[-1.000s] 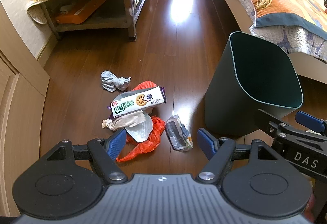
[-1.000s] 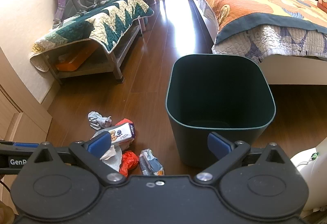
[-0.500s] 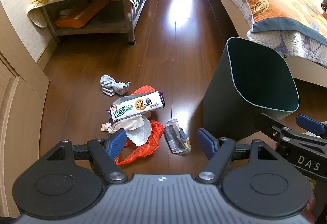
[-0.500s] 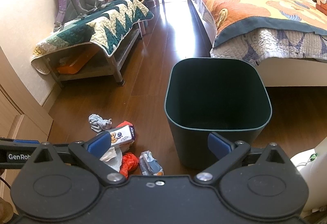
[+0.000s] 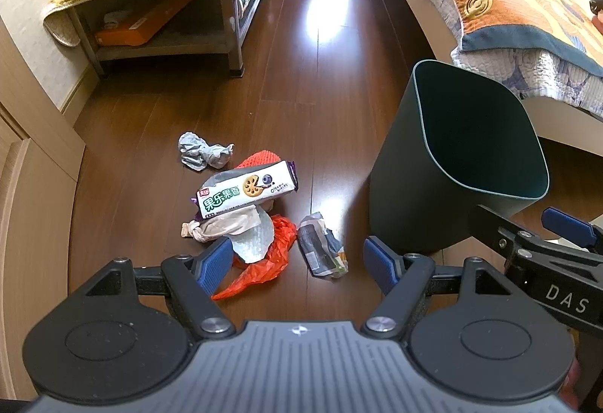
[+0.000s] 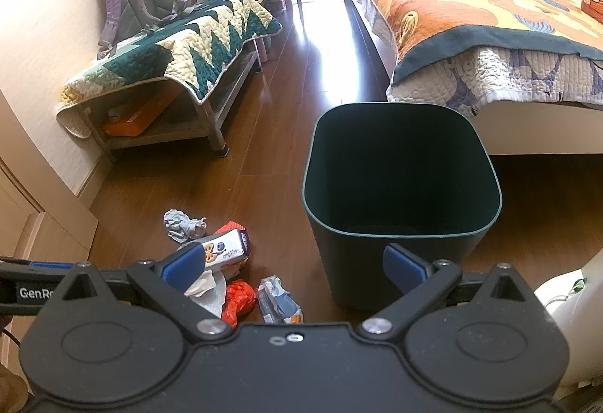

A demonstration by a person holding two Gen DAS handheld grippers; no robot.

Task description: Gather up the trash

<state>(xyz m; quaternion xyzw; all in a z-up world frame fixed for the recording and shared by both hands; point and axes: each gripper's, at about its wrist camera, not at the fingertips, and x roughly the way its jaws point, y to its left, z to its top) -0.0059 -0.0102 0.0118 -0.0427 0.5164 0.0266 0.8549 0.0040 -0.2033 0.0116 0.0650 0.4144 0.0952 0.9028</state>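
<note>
Before you, a dark green bin (image 5: pixel 410 187) stands upright and open on the wooden floor, its inside dark. To its left lies a loose heap of trash: a crumpled grey paper ball (image 5: pixel 201 155) farthest off; a white biscuit packet (image 5: pixel 247 192) with green lettering, resting tilted atop a red mesh piece (image 5: pixel 260 159) and a knotted beige wrapper (image 5: pixel 215 228); a crumpled red plastic bag (image 5: pixel 269 254); and a crushed grey packet (image 5: pixel 322 251) nearest the bin, apart from it.
</note>
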